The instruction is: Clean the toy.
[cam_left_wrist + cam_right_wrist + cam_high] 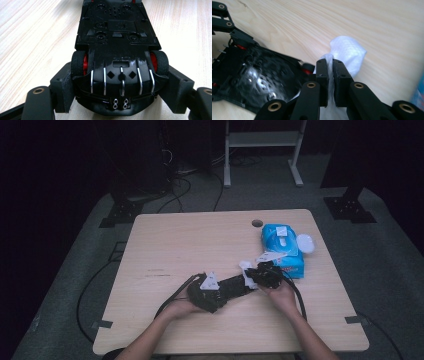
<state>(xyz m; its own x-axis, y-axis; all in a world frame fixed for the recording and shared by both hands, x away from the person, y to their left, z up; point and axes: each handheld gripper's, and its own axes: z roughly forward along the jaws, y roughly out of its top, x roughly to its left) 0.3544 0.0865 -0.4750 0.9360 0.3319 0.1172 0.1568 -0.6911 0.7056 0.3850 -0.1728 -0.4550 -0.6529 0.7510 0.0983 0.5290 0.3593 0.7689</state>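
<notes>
**Toy car held belly-up, wipe pinched beside it**

The left gripper [120, 100] clamps its fingers [62, 87] on the upturned black toy car with red wheel hubs [117, 42] above the wooden worktop [175, 245]. The right gripper [330, 67] pinches a white crumpled wipe [348, 52] just beside the car's underside.

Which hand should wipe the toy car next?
Probably the right: the right gripper is shut on the white wipe beside the upturned toy car, while the left gripper clamps the car.
</notes>
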